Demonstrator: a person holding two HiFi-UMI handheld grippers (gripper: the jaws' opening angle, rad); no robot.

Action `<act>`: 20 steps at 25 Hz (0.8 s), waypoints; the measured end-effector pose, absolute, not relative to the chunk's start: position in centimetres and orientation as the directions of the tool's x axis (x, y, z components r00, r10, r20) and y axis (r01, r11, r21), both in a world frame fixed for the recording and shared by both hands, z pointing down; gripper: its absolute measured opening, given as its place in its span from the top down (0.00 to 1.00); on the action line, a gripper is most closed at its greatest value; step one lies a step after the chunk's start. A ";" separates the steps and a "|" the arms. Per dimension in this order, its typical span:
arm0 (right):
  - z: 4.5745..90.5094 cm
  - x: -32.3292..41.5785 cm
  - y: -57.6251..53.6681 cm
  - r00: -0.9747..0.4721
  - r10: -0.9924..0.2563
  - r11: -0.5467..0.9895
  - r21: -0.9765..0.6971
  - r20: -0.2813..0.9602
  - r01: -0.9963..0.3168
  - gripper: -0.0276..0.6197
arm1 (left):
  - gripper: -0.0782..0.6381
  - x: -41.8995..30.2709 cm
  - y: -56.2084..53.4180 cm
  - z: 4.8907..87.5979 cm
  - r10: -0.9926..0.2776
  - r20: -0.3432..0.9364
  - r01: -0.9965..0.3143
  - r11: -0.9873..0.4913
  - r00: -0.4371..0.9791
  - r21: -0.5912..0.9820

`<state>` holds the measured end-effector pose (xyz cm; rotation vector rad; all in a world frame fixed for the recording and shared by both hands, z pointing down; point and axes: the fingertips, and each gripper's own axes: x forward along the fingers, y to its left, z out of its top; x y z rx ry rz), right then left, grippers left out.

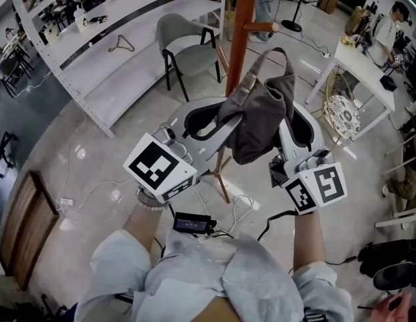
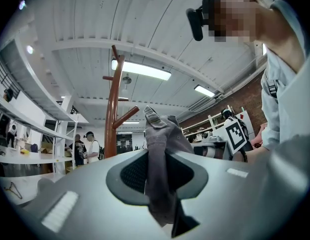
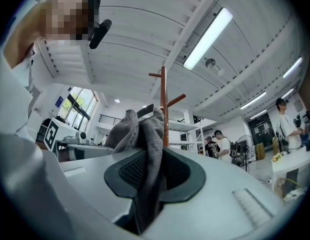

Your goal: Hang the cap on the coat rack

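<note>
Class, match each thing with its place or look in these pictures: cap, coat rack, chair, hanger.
Things:
1 cap
2 coat rack
3 chair
4 hanger

Descriptions:
A lying on a white shelf
B reddish-brown wood
C grey cloth, held up in the air
D pale seat, dark legs

Pairs: 1-C; 2-B; 3-D; 4-A
</note>
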<state>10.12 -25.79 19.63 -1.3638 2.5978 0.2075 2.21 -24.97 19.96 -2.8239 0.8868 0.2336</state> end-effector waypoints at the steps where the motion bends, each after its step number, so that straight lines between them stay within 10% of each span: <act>1: 19.3 10.1 -25.9 -0.555 -0.795 0.565 0.036 -0.244 -0.825 0.85 | 0.78 2.2 -25.1 19.6 -0.550 -0.204 -0.578 -0.807 0.810 -0.121; 20: 15.5 10.1 -28.7 -0.564 -0.783 0.566 0.076 -0.263 -0.821 0.85 | 0.78 2.1 -27.7 16.3 -0.543 -0.245 -0.577 -0.810 0.804 -0.099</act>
